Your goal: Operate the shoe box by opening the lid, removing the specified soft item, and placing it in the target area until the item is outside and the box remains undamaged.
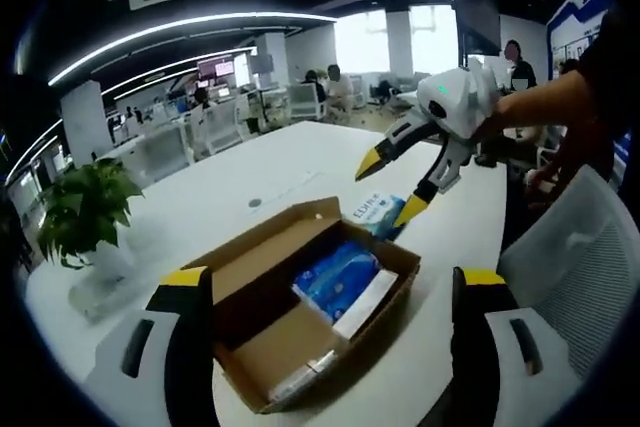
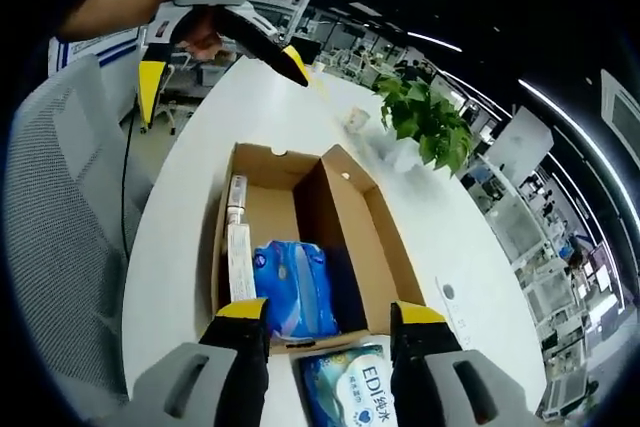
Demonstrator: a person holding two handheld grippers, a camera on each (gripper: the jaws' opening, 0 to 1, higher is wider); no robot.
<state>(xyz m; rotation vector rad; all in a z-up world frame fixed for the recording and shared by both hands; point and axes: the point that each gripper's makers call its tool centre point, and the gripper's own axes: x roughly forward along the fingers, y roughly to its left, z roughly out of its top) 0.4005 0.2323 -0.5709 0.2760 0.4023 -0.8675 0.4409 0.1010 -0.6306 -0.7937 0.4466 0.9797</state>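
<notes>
one open cardboard shoe box [image 2: 300, 237] center frame on the white table [image 2: 190, 177], one blue soft pack [image 2: 293, 285] inside. second blue-white pack [image 2: 350, 387] sits outside, bottom of the right gripper view, between the released right gripper [image 2: 325, 322] jaws. left gripper [image 1: 330, 292] released, straddling the box; one potted plant [image 1: 85, 207] at left.

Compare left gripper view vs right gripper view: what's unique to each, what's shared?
Left gripper view: the right gripper, jaws open, hovering above the far end of the box, and people seated at desks in the background.

Right gripper view: the left gripper, jaws open, above the table beyond the box, and the printed front of the packet lying between this view's own jaws.

Both: the open cardboard box on the white table, the blue soft pack inside it, and the potted plant.
</notes>
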